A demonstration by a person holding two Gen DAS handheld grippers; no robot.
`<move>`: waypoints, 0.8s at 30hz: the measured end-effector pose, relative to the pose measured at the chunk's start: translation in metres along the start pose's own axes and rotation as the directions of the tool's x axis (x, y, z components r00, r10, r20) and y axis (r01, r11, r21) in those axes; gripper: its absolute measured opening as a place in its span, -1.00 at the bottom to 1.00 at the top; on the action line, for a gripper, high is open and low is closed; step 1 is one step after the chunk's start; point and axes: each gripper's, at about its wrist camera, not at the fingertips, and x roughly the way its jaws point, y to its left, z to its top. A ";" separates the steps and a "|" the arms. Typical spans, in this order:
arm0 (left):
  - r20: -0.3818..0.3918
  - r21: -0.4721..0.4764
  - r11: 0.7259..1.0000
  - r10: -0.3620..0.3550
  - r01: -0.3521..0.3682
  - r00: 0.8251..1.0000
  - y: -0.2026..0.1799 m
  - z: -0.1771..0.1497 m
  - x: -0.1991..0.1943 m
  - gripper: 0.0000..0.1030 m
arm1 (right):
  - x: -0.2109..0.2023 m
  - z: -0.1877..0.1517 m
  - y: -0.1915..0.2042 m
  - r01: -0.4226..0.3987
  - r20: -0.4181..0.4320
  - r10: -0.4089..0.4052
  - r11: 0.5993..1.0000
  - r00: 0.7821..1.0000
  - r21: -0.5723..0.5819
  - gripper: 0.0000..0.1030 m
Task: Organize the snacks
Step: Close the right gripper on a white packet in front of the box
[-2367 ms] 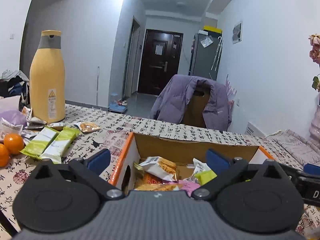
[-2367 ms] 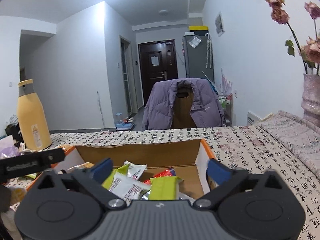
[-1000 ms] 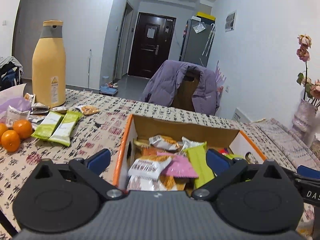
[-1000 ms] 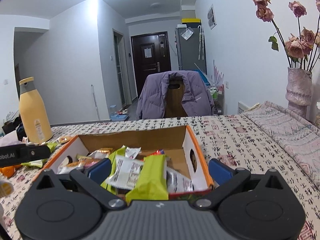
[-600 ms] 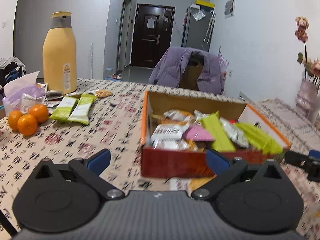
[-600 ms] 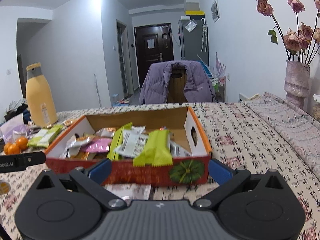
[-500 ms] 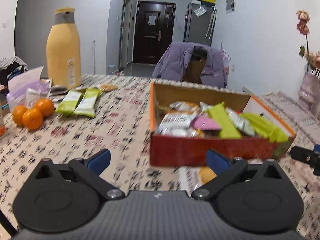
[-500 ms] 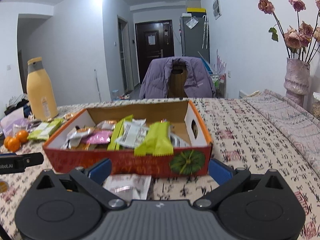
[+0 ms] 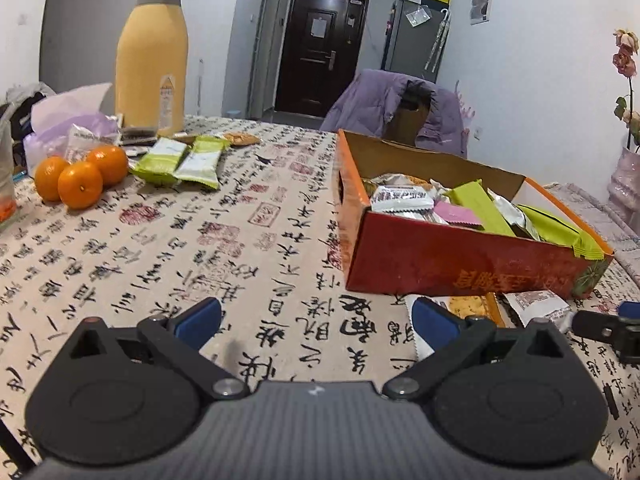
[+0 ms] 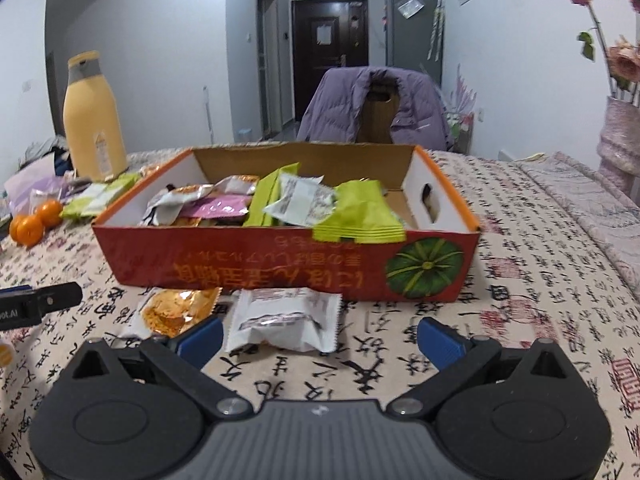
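An open red and orange cardboard box [image 10: 256, 268] holds several snack packets; it also shows in the left wrist view [image 9: 448, 264]. In front of it lie a white packet [image 10: 286, 318] and an orange cracker packet [image 10: 176, 308]. The same two lie at the box's near side in the left wrist view, white [image 9: 538, 306] and orange [image 9: 470, 306]. Two green packets [image 9: 180, 162] lie far left by the yellow flask. My right gripper [image 10: 320, 338] is open and empty just short of the white packet. My left gripper [image 9: 316, 322] is open and empty over the tablecloth, left of the box.
A tall yellow flask [image 9: 152, 52] stands at the back left with three oranges [image 9: 80, 176] and a purple bag beside it. A chair with a purple jacket [image 10: 376, 104] is behind the table. A pink vase [image 10: 620, 148] stands at the right.
Both grippers have drawn back from above the box toward the near side of the table and now sit lower. The two packets in front of the box have come into view.
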 end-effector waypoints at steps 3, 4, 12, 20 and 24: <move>-0.005 0.006 1.000 -0.008 0.008 1.000 -0.001 0.000 0.001 1.00 | 0.015 0.007 0.006 -0.002 -0.043 0.001 1.000 0.999 -0.012 1.00; -0.009 0.009 1.000 -0.011 0.011 1.000 -0.001 -0.001 0.001 1.00 | 0.020 0.009 0.009 0.003 -0.055 -0.004 1.000 0.998 -0.015 1.00; -0.030 0.031 0.999 -0.034 0.035 0.999 -0.005 -0.003 0.004 1.00 | 0.055 0.017 0.014 0.031 -0.124 -0.029 0.999 0.992 0.015 1.00; -0.050 0.020 0.999 -0.045 0.046 0.998 -0.003 -0.003 0.007 1.00 | 0.072 0.012 0.014 0.058 -0.138 -0.053 0.998 0.989 0.027 1.00; -0.052 0.020 0.999 -0.044 0.045 0.998 -0.004 -0.003 0.008 1.00 | 0.070 0.010 0.015 0.049 -0.121 -0.047 0.999 0.992 0.016 0.83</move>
